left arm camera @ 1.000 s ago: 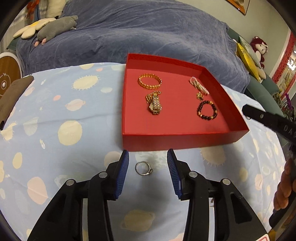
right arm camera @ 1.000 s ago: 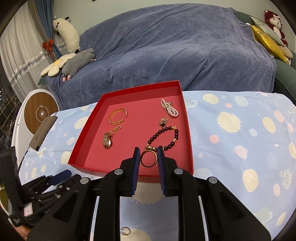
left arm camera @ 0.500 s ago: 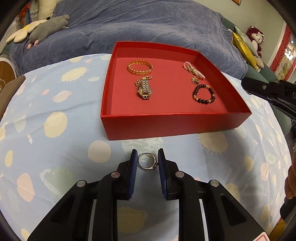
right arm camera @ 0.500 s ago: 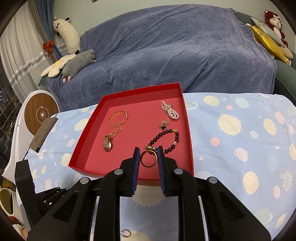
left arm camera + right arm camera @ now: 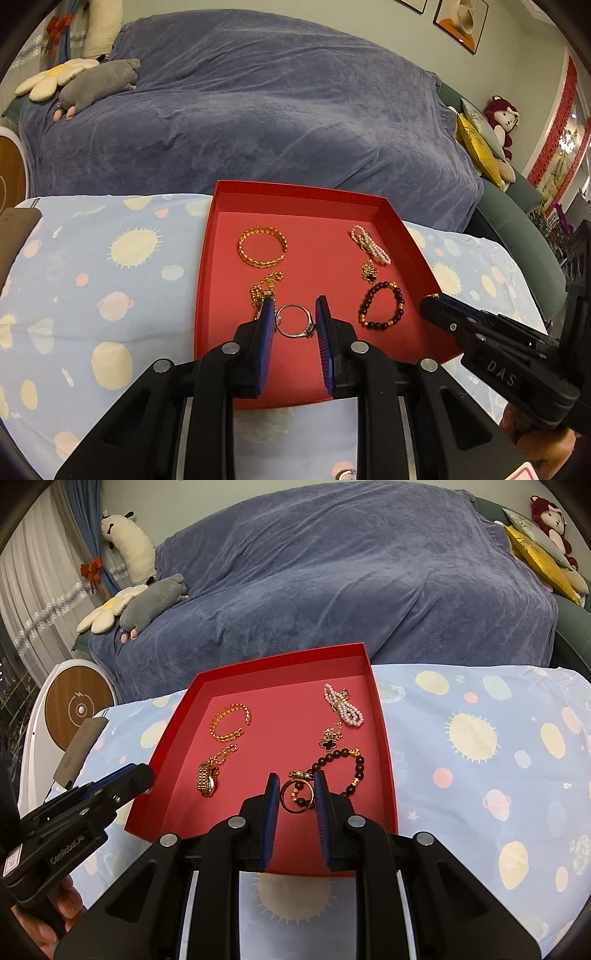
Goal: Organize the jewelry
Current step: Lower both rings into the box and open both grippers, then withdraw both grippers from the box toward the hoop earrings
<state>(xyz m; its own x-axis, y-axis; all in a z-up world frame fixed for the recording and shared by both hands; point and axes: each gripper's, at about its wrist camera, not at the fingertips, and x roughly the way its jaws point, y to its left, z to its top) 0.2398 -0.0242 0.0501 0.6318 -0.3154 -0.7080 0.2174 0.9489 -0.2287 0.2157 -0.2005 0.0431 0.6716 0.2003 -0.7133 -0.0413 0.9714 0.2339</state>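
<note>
Two rings are held up over the red tray (image 5: 207, 258), one in each gripper. The left gripper (image 5: 294, 320) pinches a silver ring (image 5: 293, 321) between its blue pads, jaws narrowed onto the band, above the tray's near half. The right gripper (image 5: 295, 799) clamps a gold ring (image 5: 296, 798) the same way, poised over the tray's near right part, just in front of the dark bead bracelet (image 5: 341, 771).

Lying on the tray floor, seen from the left wrist view: a gold chain bracelet (image 5: 262, 248) at the far left, a gold watch (image 5: 207, 782) nearer on that side and partly hidden behind the left gripper's finger, a pearl bracelet (image 5: 369, 245) at the far right, a small black-and-gold clover charm (image 5: 369, 272) just below it, and the dark bead bracelet (image 5: 382, 305) nearest on the right. None of these pieces touch the tray walls.

The tray sits on a desk covered by a pale blue cloth printed with suns and planets (image 5: 110, 295). Behind it stands a sofa draped in a blue-grey blanket (image 5: 258, 122).
</note>
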